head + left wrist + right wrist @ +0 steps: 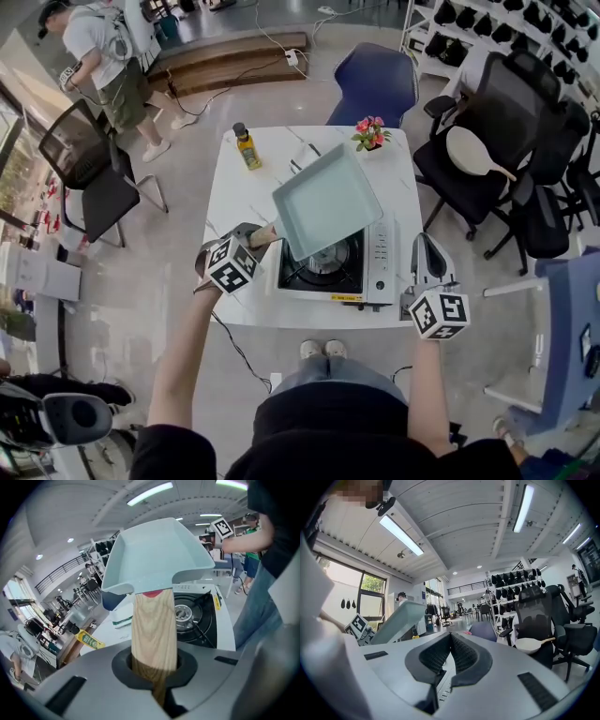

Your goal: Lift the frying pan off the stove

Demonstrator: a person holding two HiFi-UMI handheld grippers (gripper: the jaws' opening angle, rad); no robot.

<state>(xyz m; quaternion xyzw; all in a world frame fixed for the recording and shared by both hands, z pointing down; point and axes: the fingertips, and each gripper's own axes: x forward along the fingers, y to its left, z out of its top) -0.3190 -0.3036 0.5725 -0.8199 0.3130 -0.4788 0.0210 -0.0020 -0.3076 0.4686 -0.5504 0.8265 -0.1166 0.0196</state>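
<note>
A square pale-green frying pan (328, 202) hangs tilted in the air above the portable gas stove (378, 272), clear of its burner (326, 262). My left gripper (248, 242) is shut on the pan's wooden handle (265, 234). In the left gripper view the handle (153, 630) runs from between the jaws of the left gripper (154, 667) up to the pan (157, 555), with the stove (197, 616) below. My right gripper (427, 253) hovers by the stove's right edge, jaws together and empty. The right gripper (450, 651) view catches the pan (401, 618) at its left.
The stove sits on a white table (234, 187) with an oil bottle (247, 147) and a small flower pot (371, 133) at the back. A blue chair (372, 82) stands behind it and black office chairs (506, 141) to the right. A person (108, 56) stands far left.
</note>
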